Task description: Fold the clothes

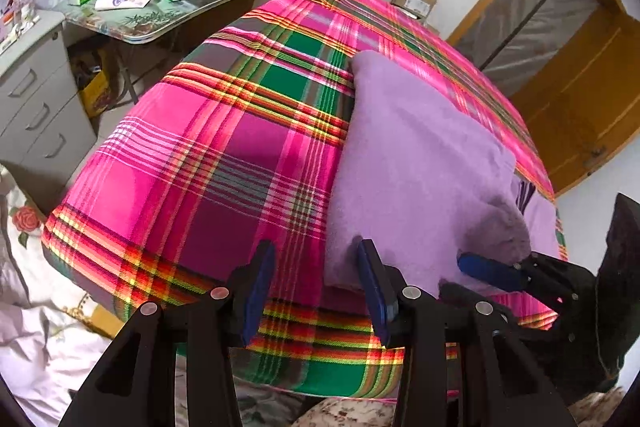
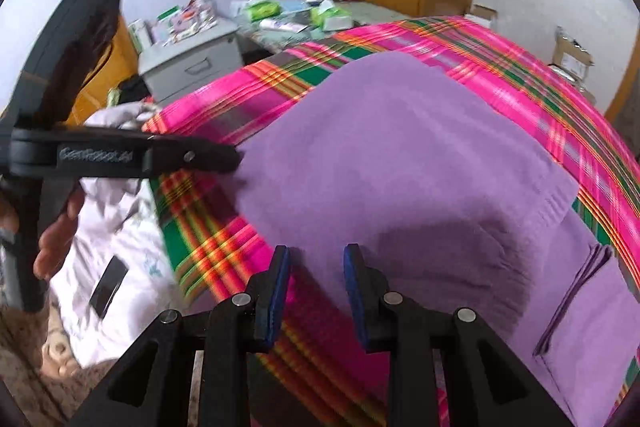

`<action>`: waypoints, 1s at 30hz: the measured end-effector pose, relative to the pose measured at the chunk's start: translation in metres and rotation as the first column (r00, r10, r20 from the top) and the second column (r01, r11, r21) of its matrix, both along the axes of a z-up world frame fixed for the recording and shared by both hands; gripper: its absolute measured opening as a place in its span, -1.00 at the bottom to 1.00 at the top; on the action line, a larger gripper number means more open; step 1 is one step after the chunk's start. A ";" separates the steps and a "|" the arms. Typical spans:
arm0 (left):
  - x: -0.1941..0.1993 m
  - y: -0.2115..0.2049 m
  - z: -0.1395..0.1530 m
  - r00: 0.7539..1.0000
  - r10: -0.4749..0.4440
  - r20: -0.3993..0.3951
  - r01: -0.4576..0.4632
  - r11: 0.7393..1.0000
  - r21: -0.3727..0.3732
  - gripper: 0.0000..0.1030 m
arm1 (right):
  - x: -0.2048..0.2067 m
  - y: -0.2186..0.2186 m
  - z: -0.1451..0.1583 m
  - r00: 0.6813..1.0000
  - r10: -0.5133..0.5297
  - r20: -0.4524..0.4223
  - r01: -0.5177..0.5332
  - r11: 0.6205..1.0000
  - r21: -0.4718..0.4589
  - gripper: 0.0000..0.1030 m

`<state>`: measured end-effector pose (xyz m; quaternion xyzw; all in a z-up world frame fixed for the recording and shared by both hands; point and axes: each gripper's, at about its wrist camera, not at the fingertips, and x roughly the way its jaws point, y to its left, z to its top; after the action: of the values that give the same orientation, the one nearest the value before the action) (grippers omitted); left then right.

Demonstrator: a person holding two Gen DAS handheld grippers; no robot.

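- Left wrist view: finds the left gripper (image 1: 316, 287) at 6 o'clock, parted about halfway and gripping nothing, with only the plaid sheet (image 1: 208, 155) showing through the gap.
- Places the purple garment (image 1: 420, 155) flat on that sheet, running from centre toward 4 o'clock, its near corner just beside the inner finger.
- Risks pinching plaid sheet together with purple cloth if closed here, since both lie under the jaws; would drag the sheet into the fold.
- Shows the right gripper (image 1: 492, 271) at 4 o'clock, low over the garment's near edge beside a raised hump; may flatten or shove that hump instead of catching it.
- Right wrist view: finds the right gripper (image 2: 316, 287) at 6 o'clock, parted rather less than halfway, holding nothing, straddling the border between sheet and garment.
- Risks taking one layer only, because the edge looks stacked; would pull the fold apart on lifting.
- Shows the left gripper side-on at 9 o'clock, its tip touching the garment's edge; cannot tell its opening from this angle.
- Risks a skewed fold if raised unevenly from two corners so close together.
- Notes blur across the sheet at 7 o'clock; suggests speed, and with it a missed edge.
- Notes more purple layers at 4 o'clock; could be swept out of line.
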<state>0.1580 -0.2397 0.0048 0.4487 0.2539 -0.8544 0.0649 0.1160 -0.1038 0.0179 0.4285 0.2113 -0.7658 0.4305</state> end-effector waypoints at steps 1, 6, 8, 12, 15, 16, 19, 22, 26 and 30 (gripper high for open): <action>0.001 0.000 0.000 1.000 0.000 0.003 0.000 1.000 -0.005 -0.14 | 0.001 0.000 0.002 1.000 0.009 0.008 -0.009 1.000 0.000 -0.45; 0.007 -0.008 0.000 1.000 0.019 -0.001 -0.019 1.000 0.015 -0.14 | 0.008 -0.009 0.013 0.998 0.061 -0.020 -0.062 0.997 -0.049 -0.45; 0.009 -0.014 0.001 0.999 0.038 -0.006 -0.038 0.999 0.030 -0.14 | 0.013 -0.016 0.012 0.997 0.072 -0.034 -0.074 0.995 -0.060 -0.45; 0.011 -0.026 0.003 0.998 0.061 -0.019 -0.059 0.995 0.076 -0.14 | 0.021 -0.032 0.004 0.995 0.082 -0.052 -0.085 0.995 -0.061 -0.23; 0.010 -0.031 0.007 0.996 0.079 -0.040 -0.076 0.993 0.087 -0.14 | 0.024 -0.042 0.001 0.995 0.076 -0.059 -0.080 0.994 -0.074 -0.14; 0.010 -0.032 0.008 0.996 0.079 -0.047 -0.075 0.994 0.085 -0.14 | 0.025 -0.046 -0.001 0.995 0.075 -0.070 -0.080 0.994 -0.071 -0.12; 0.003 -0.035 0.010 0.995 0.078 -0.055 -0.072 0.992 0.103 -0.14 | 0.029 -0.058 -0.005 0.992 0.064 -0.112 -0.070 0.996 -0.048 -0.08; -0.009 -0.038 0.011 0.997 0.053 -0.064 -0.044 0.991 0.126 -0.14 | 0.030 -0.069 -0.009 0.987 0.041 -0.154 -0.044 0.999 -0.018 -0.07; -0.026 -0.042 0.010 0.997 0.028 -0.076 -0.016 0.987 0.162 -0.14 | 0.029 -0.073 -0.012 0.985 0.001 -0.175 -0.001 1.000 0.001 -0.07; -0.049 -0.045 0.008 0.995 -0.027 -0.091 0.047 0.974 0.222 0.08 | 0.031 -0.074 -0.014 0.979 -0.009 -0.205 0.011 1.000 0.010 -0.11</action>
<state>0.1088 -0.2844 0.0125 0.4201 0.3429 -0.8401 -0.0134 0.1471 -0.1778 0.0043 0.3510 0.2567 -0.8068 0.4000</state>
